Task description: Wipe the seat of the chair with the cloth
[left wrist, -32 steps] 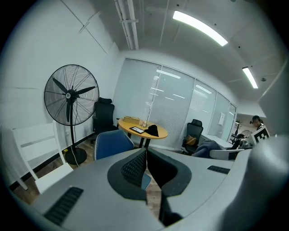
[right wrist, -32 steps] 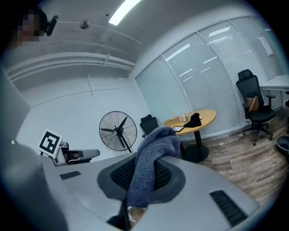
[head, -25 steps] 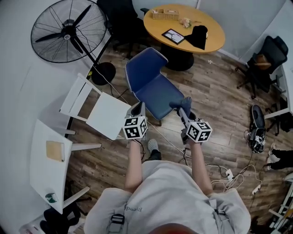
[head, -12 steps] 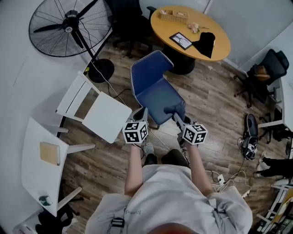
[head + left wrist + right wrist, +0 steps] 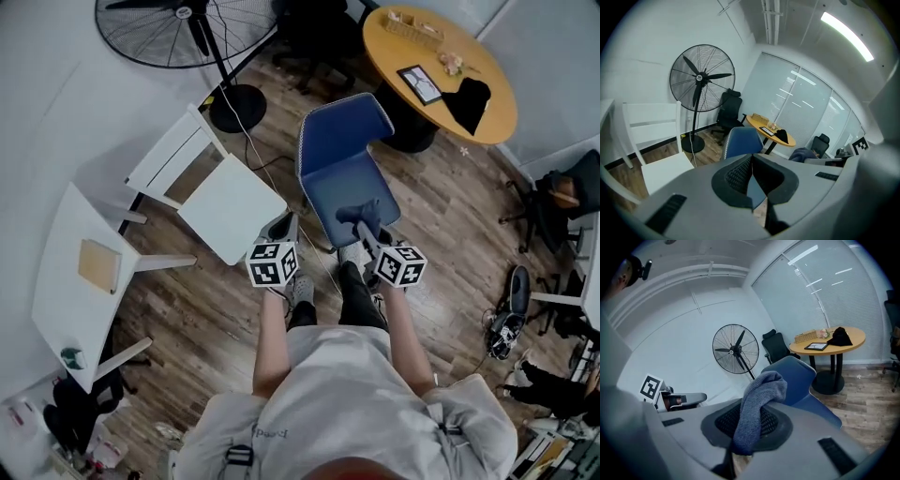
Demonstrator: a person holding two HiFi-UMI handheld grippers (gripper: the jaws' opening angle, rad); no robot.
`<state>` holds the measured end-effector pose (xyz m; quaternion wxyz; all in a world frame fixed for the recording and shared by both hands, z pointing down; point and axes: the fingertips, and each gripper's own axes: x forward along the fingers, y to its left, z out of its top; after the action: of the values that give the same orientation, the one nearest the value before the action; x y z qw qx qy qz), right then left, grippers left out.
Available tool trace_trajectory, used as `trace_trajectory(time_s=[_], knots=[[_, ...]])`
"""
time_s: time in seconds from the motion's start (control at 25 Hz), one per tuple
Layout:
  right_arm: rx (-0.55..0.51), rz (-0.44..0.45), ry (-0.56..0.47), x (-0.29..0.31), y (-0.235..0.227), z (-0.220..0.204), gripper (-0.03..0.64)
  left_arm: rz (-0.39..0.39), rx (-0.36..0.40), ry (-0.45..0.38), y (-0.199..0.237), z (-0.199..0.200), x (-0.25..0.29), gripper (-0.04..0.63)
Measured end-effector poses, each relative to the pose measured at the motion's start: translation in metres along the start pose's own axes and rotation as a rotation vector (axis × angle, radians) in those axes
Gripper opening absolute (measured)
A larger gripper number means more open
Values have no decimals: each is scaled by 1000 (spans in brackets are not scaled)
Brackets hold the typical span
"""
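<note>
Left claw point(image 5: 752, 164): jaws pressed together, nothing between them. Blue chair point(image 5: 740, 141) directly behind the tips, frame centre. White chair point(image 5: 663, 166) lower left. Fan point(image 5: 701, 77) upper left, with a black office chair point(image 5: 730, 105) just right of its pole. Round worktop point(image 5: 752, 123) centre-right. Cloth point(image 5: 804, 153) bunched below it, right of centre.

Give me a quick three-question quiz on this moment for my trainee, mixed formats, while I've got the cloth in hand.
1. True or false: the right tool is shut on the cloth.
2. The chair nearest the cloth is: A white, B blue, C black.
3. Fill in: the left tool holds ____.
Key: 1 true; 2 B; 3 nothing.
</note>
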<state>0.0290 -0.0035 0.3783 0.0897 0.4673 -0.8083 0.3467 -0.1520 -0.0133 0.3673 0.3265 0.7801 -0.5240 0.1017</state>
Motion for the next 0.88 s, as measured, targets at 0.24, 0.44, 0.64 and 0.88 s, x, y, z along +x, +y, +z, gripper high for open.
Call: trace_trajectory(time_s=[0.24, 0.44, 0.64, 0.88], knots=[[24, 38, 36, 29, -50, 17, 48, 128, 6, 6, 9, -1, 26, 28], [56, 16, 57, 43, -131, 33, 48, 244, 43, 40, 0, -10, 75, 29], [85, -52, 85, 69, -230, 31, 48, 279, 70, 60, -8, -26, 134, 29], [6, -121, 153, 119, -335, 16, 49, 311, 152, 132, -11, -68, 194, 29]])
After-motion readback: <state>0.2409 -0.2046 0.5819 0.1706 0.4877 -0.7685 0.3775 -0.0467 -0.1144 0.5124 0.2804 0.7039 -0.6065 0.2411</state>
